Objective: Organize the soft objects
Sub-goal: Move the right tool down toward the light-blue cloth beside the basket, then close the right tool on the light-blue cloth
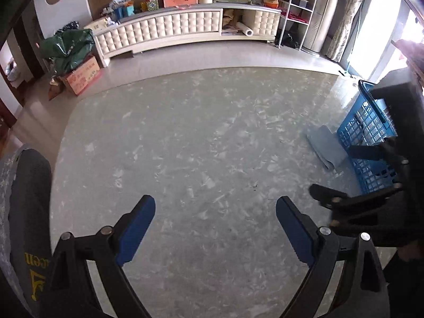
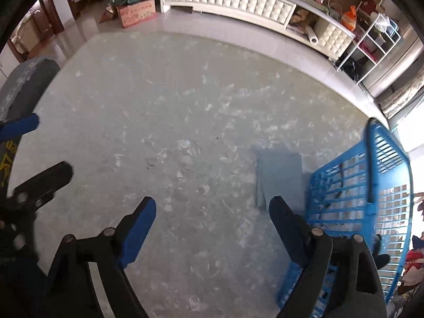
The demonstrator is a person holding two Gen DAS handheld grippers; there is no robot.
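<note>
Right wrist view: right gripper point(image 2: 212, 225) jaws apart, nothing between them | left gripper point(image 1: 215, 228) also spread, empty | folded grey cloth point(image 2: 279, 177) flat on the marbled table point(image 2: 159, 100), just beside the blue basket point(image 2: 352, 185) | step – reaching in, I'd guess | next: drop onto the cloth's edge, pinch it

Left wrist view: looks steeply down along the left tongs point(image 1: 215, 228) onto the grey marbled bench point(image 1: 185, 137), fairly close above.
Right wrist view: same steep downward look along the right tongs point(image 2: 212, 226), nearer the blue basket point(image 2: 344, 185).
Shared: bench top, basket point(image 1: 371, 137), folded grey cloth point(image 2: 279, 175), white cabinet point(image 1: 172, 30) beyond.
</note>
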